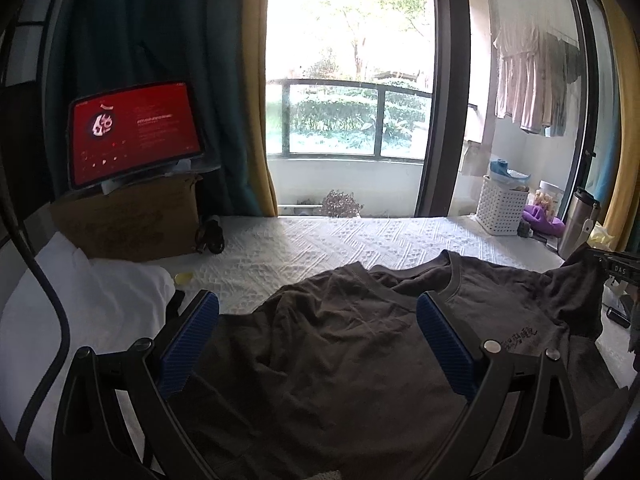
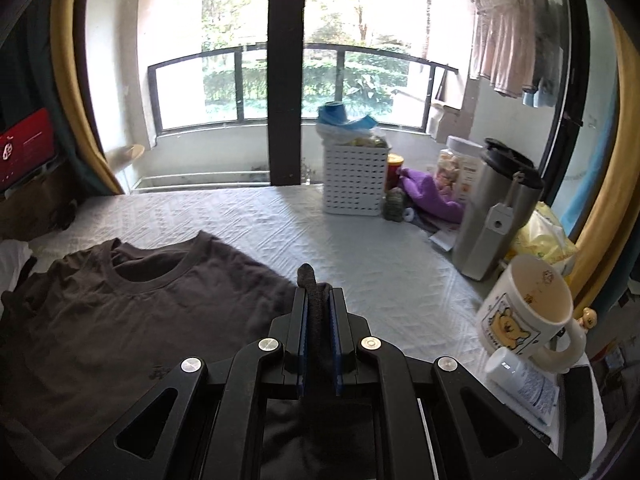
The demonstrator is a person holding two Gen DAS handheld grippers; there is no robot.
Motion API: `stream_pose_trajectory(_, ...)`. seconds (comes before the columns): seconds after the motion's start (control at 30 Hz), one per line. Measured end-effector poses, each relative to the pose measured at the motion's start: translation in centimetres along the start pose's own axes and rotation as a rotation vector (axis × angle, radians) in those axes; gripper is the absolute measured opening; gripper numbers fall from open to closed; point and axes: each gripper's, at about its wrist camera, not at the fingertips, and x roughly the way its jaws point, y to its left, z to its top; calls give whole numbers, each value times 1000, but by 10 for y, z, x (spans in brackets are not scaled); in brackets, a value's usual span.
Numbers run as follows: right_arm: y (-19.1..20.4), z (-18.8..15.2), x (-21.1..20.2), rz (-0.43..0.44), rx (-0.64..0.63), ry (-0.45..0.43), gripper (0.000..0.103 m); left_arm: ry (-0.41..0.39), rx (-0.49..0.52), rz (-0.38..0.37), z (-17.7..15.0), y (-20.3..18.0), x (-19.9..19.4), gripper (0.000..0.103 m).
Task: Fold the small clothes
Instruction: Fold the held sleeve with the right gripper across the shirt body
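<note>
A dark brown T-shirt lies crumpled on the white quilted bed cover, collar toward the window. My left gripper hovers over its left half, open, with the blue pads wide apart and nothing between them. In the right wrist view the T-shirt spreads to the left, and my right gripper is shut on a bunched fold of its right edge, lifted off the cover. That same gripper shows at the right rim of the left wrist view as a black body holding the raised cloth.
A red-screened tablet leans on a cardboard box at back left, a white pillow beside it. At right stand a white perforated basket, a steel tumbler, a bear mug and a white bottle.
</note>
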Motion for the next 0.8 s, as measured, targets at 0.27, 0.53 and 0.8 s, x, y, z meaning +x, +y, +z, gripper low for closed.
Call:
stream_pose_trajectory(0.27,36,-15,13,107,-25,68,10,3,-15,-12,-4,7,0,98)
stream_pose_trajectory(0.53,82,-34,21,311,-46,123,10,23,-18,-3,-10,10,2,98)
stream_pose_trajectory(0.8,107,-55,50,362,-131,281,21,19,-8,10,-8,10,1,98)
